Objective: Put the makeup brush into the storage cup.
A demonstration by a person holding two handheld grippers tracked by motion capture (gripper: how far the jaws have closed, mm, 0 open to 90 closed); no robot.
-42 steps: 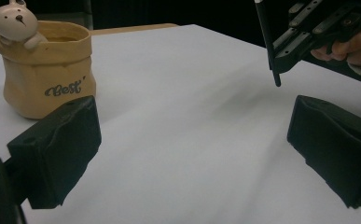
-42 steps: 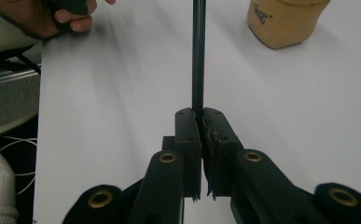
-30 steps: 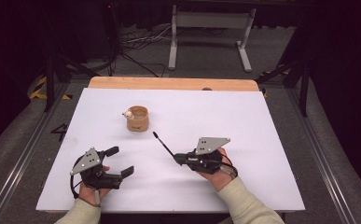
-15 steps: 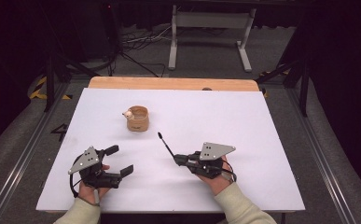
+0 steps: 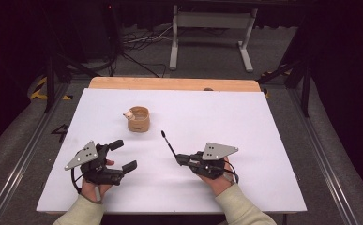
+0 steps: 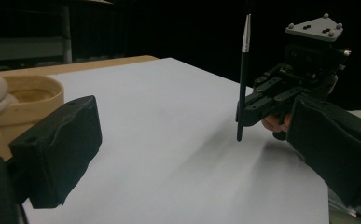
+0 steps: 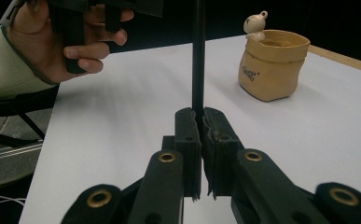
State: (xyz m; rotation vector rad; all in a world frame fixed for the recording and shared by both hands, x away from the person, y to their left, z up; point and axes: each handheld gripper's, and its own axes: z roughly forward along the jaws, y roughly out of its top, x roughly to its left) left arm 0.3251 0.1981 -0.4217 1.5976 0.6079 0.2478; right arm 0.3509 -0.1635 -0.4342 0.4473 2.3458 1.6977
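- Nearest the person's edge of the white worktop [image 5: 245,122], two hands in pale sleeves come in from below, each holding a gripper.
- On the person's left, the left gripper [image 5: 121,154] has its two black jaws standing well apart with nothing between them; in the left gripper view one broad black pad [image 6: 59,140] fills the lower left corner, just above the sheet.
- To the right of it and well apart, the right gripper [image 5: 179,159] has its jaws pressed together on a thin black brush [image 5: 168,143]; the right gripper view shows the pads [image 7: 187,135] meeting around the brush's stem.
- From the clamped jaws the brush rises as a slim dark stick, tilted away from the person and slightly leftward in the high view, with its small dark tip uppermost.
- From the left gripper view the same brush [image 6: 243,74] stands nearly upright, a silvery band high on its handle and its lower end just above the worktop.
- Farther in, a small tan pot [image 5: 138,119] stands upright near the middle of the sheet, left of the brush tip and apart from both grippers.
- A tiny pale bear figure [image 7: 255,23] sits on the pot's rim, on its left side in the high view.
- Beyond the white sheet, a strip of bare wooden board [image 5: 170,83] shows along the far edge.
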